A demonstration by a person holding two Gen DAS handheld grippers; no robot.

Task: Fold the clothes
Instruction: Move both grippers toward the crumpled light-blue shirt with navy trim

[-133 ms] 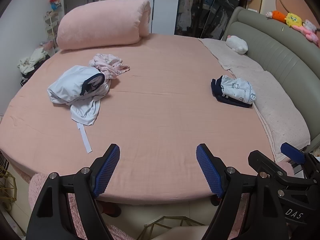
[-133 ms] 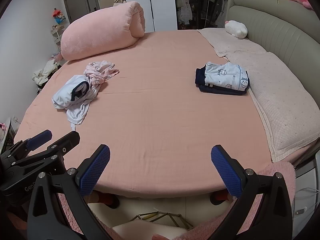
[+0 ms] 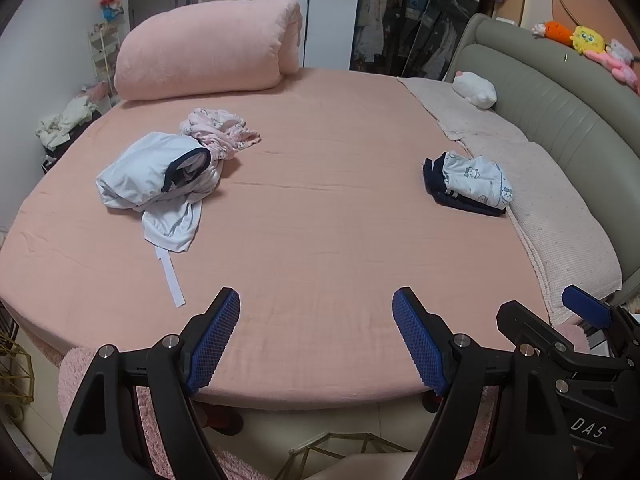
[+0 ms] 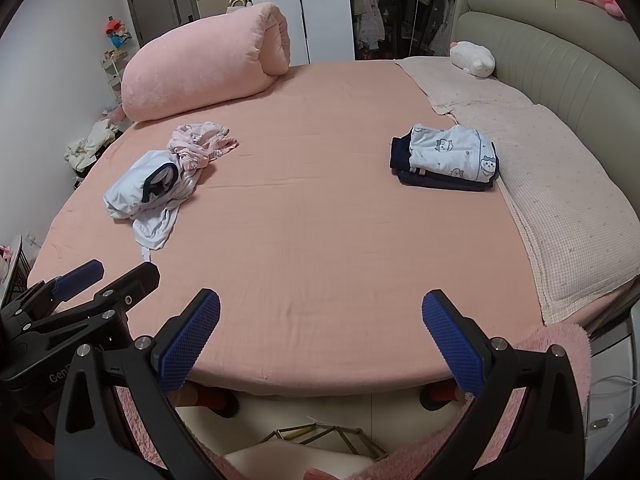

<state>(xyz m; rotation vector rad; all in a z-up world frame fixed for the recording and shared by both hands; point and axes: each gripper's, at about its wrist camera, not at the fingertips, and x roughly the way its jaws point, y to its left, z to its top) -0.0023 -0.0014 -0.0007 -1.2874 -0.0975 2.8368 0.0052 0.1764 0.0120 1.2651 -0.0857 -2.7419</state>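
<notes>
Claws: left [image 3: 316, 336] & right [image 4: 320, 338] wide apart, empty; bases cropped.

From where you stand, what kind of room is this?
Most likely a bedroom: a large round bed with a padded headboard, a rolled pink duvet, and plush toys along the top.

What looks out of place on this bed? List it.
The white garment and the pink printed garment lie crumpled in a loose heap on the bed, a white strap trailing out. The folded stack by the pillows looks neat. Both grippers, left and right, are open and empty.
</notes>
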